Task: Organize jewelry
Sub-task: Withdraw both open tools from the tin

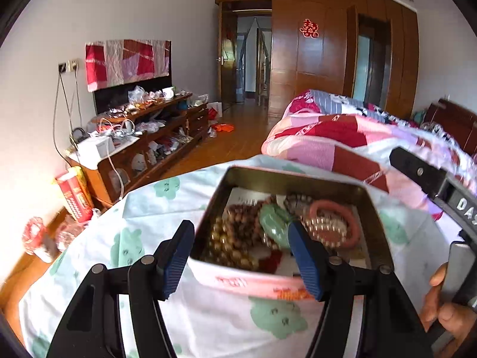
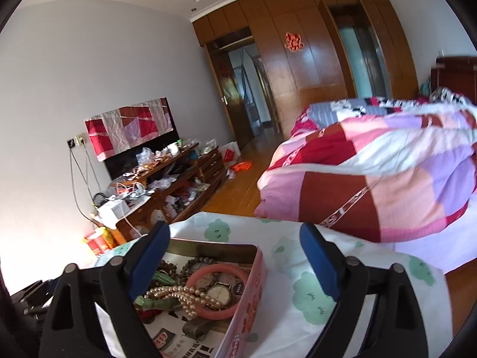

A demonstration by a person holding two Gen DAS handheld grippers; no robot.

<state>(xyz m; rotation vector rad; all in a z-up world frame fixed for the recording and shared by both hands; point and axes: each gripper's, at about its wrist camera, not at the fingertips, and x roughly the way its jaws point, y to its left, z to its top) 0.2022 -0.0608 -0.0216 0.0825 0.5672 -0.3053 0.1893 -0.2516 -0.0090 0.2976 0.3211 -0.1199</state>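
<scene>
Pink tin (image 1: 256,283) – lettering prob. Chinese, blurred

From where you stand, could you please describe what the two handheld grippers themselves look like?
Both the left gripper and the right gripper have black plastic frames with round metal pivot pins and two fingers faced with ribbed blue pads. In the left view, the right gripper's black body bears white lettering.

A bedroom with pale walls (image 2: 89,74) and a wood floor (image 1: 238,137). Wooden wardrobes (image 2: 298,59) fill the far wall, a red paper cutout (image 1: 309,28) on one door, beside an open doorway (image 1: 253,56). A cluttered low cabinet (image 1: 155,137) stands at left (a cloth-draped TV (image 1: 128,62) above it). A patchwork quilt (image 2: 372,179) lies heaped on the bed at right.
</scene>
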